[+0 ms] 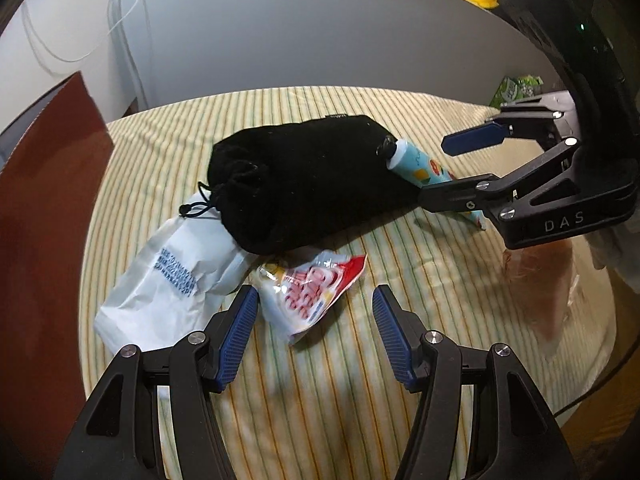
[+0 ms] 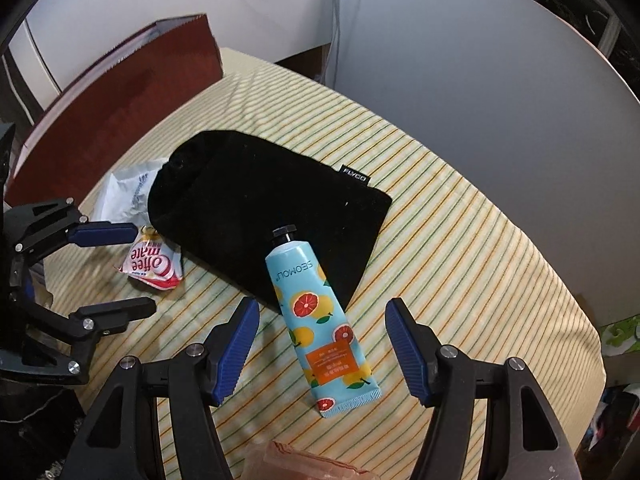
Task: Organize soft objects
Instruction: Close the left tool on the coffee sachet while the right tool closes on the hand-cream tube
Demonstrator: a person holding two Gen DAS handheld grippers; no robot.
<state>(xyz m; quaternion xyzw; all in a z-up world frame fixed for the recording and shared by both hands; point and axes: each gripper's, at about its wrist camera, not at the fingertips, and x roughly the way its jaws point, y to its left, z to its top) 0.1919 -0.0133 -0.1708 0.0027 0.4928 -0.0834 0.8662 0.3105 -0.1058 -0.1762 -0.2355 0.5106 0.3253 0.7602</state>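
A black drawstring pouch [image 1: 304, 184] lies mid-table on the striped cloth; it also shows in the right wrist view [image 2: 260, 208]. A blue hand-cream tube [image 2: 320, 320] lies with its cap on the pouch's near edge, between the open fingers of my right gripper [image 2: 322, 344]. A red-and-white coffee creamer packet [image 1: 312, 288] lies just ahead of my open left gripper [image 1: 314, 332], near its left finger. A white plastic bag [image 1: 168, 280] lies partly under the pouch. The right gripper [image 1: 436, 168] shows open over the tube [image 1: 420, 164].
A red-brown paper bag [image 2: 116, 104] stands at the table's left side. A clear wrapped pinkish item [image 1: 548, 292] lies at the right near edge. A grey panel [image 1: 320, 32] stands behind the table. The left gripper [image 2: 140, 268] shows open around the creamer packet [image 2: 154, 266].
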